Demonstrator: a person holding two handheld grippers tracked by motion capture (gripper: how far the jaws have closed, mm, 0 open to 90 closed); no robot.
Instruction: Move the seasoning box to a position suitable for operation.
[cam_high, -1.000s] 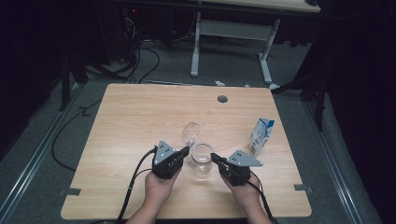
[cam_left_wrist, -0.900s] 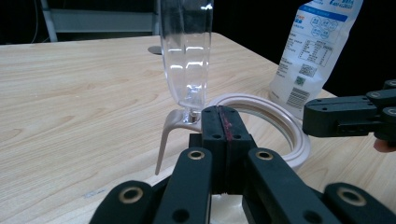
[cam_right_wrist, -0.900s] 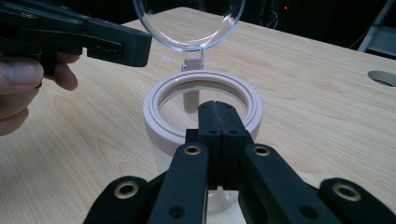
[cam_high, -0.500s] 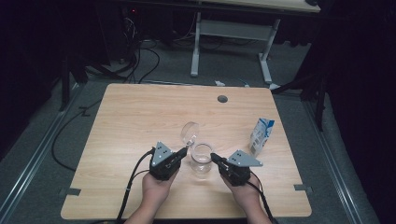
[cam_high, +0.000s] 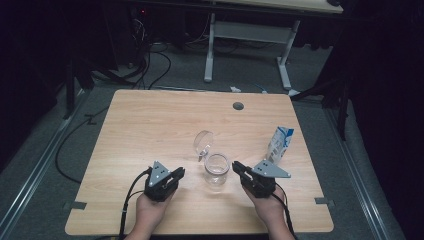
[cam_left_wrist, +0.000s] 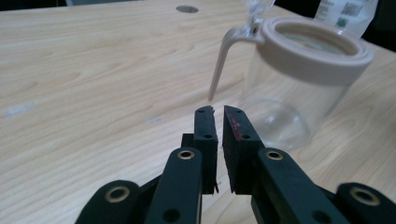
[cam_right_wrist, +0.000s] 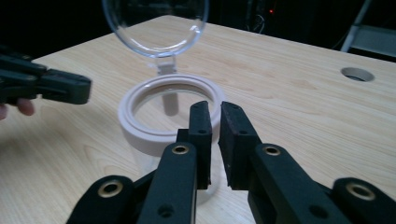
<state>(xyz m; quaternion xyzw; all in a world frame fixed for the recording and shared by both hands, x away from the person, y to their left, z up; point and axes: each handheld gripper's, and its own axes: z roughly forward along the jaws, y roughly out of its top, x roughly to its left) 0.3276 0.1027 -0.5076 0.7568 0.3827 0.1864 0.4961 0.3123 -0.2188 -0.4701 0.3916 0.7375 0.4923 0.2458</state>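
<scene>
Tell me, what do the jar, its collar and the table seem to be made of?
The jar looks like clear plastic or glass: the wood grain shows through its wall. Its collar seems matte off-white plastic, opaque and smooth. The table looks like pale wood or a wood-look laminate, with printed-looking grain and a soft sheen.

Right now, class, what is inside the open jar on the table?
The jar looks empty: through its open mouth and clear wall only the wooden table shows. Its lid stands hinged open. The right fingers cover part of the near side.
</scene>
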